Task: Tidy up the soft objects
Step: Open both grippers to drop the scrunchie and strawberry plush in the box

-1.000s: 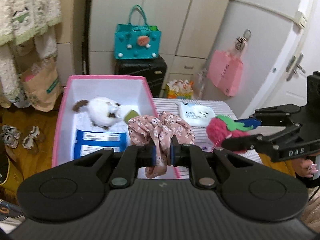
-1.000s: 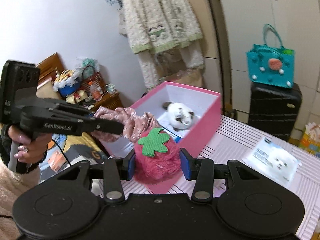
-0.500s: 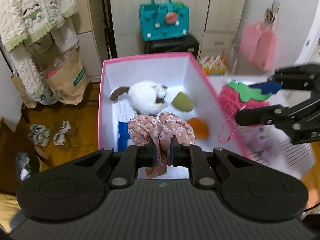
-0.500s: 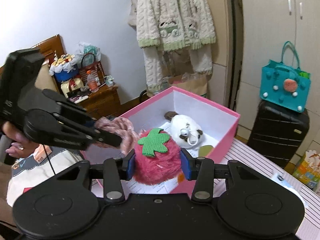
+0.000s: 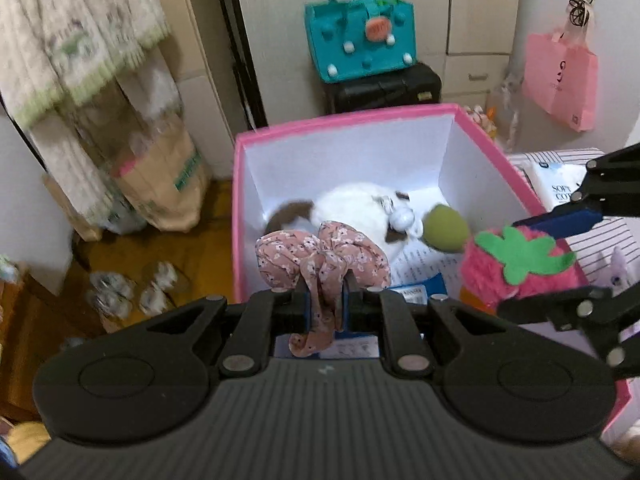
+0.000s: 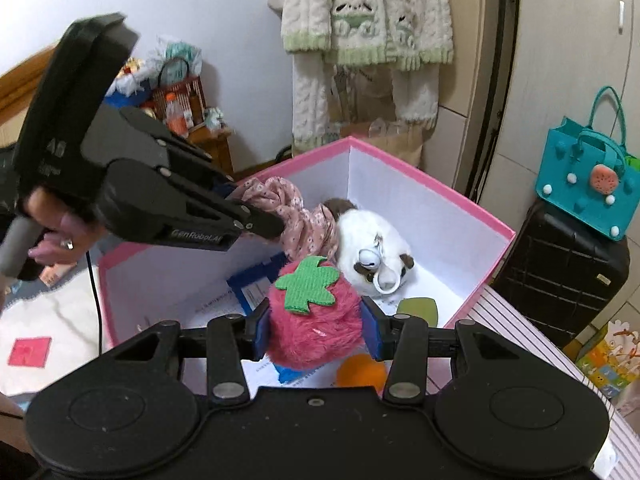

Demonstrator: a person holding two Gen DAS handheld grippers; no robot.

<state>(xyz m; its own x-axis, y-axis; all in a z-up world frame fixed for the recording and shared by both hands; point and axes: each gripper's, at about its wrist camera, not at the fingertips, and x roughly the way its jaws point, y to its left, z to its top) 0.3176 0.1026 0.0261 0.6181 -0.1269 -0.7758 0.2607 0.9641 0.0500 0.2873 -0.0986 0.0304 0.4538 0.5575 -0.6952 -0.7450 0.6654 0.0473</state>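
My left gripper (image 5: 326, 304) is shut on a pink floral scrunchie (image 5: 320, 256) and holds it over the open pink box (image 5: 344, 118). My right gripper (image 6: 316, 326) is shut on a fuzzy pink strawberry plush (image 6: 316, 332) with a green felt leaf, also over the box (image 6: 436, 188). In the left wrist view the strawberry (image 5: 516, 276) hangs over the box's right wall. In the right wrist view the scrunchie (image 6: 288, 212) hangs above the box's middle. Inside lie a white and brown plush (image 5: 360, 208), a green sponge (image 5: 446, 232), an orange ball (image 6: 360, 370) and a blue packet (image 6: 256, 280).
The box stands on a striped table (image 6: 532, 336) with a tissue pack (image 5: 556, 180) to its right. Behind are a black suitcase (image 6: 560, 276) with a teal bag (image 6: 588, 188) on top, a pink bag (image 5: 560, 80) hanging on a door, hanging knitwear (image 6: 364, 28) and paper bags (image 5: 160, 184) on the floor.
Both grippers have moved from beside the box to over its inside, still holding the scrunchie and the strawberry. The views now look down into the box.
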